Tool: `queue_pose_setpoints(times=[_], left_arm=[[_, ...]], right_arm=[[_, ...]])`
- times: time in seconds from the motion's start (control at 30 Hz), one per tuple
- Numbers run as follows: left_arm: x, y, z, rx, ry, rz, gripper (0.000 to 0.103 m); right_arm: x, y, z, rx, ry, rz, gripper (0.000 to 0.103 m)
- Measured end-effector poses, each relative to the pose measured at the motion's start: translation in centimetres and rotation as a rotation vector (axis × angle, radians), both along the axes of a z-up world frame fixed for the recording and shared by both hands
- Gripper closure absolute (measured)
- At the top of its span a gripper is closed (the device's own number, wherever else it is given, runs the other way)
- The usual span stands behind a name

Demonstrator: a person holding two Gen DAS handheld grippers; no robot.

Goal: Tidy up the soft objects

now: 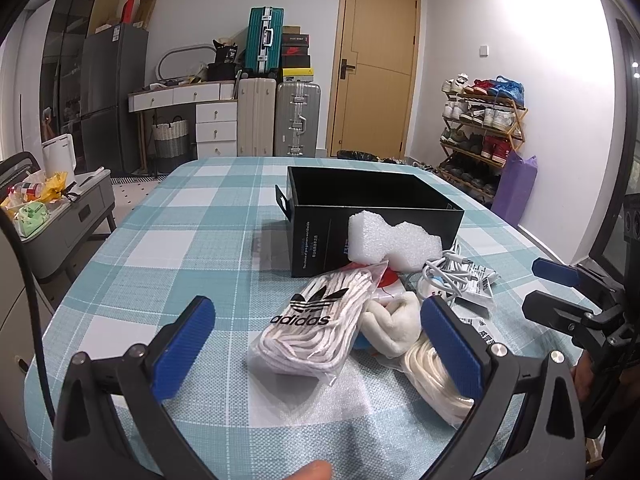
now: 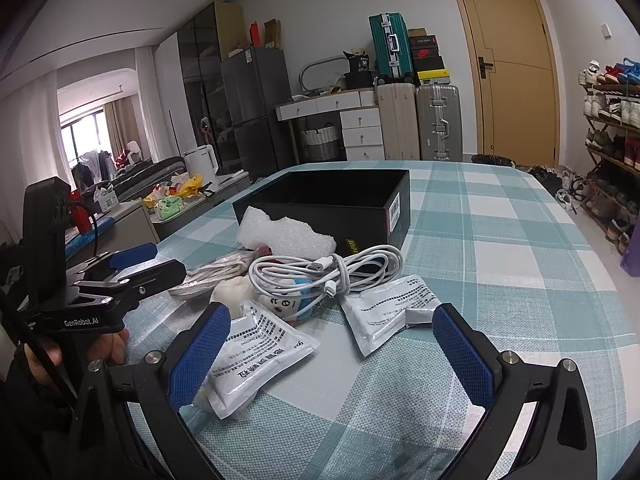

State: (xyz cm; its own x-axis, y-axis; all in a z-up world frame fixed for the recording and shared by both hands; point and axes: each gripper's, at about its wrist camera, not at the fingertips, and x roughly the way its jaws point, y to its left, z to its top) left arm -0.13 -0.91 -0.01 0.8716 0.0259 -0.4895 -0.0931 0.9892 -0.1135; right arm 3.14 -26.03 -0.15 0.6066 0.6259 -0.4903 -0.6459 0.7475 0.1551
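A pile of soft items lies on the checked tablecloth in front of an open black box (image 1: 372, 216) (image 2: 332, 204). It holds a bag of white laces marked adidas (image 1: 316, 320), a white foam piece (image 1: 394, 242) (image 2: 284, 232), a white plush toy (image 1: 394, 320) (image 2: 280, 300), a coiled white cable (image 1: 448, 274) (image 2: 324, 270), a coiled cream cord (image 1: 430, 376) and two white packets (image 2: 256, 360) (image 2: 388, 308). My left gripper (image 1: 320, 344) is open above the laces bag, empty. My right gripper (image 2: 332, 352) is open above the packets, empty.
The table (image 1: 168, 240) has a rounded edge at left and front. A grey side cabinet (image 1: 68, 216) with snacks stands to the left. Suitcases (image 1: 280, 120), a desk and a door stand behind. A shoe rack (image 1: 480, 132) is at the right.
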Motion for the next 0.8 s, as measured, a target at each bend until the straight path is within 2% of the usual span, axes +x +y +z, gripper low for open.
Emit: queue_pose_setpoints(times=[0.8], left_arm=[[0.2,0.16,-0.15,-0.002,0.009,-0.001,0.0]], right_arm=[[-0.03,0.47,-0.56,-0.023,0.017,0.003,0.0]])
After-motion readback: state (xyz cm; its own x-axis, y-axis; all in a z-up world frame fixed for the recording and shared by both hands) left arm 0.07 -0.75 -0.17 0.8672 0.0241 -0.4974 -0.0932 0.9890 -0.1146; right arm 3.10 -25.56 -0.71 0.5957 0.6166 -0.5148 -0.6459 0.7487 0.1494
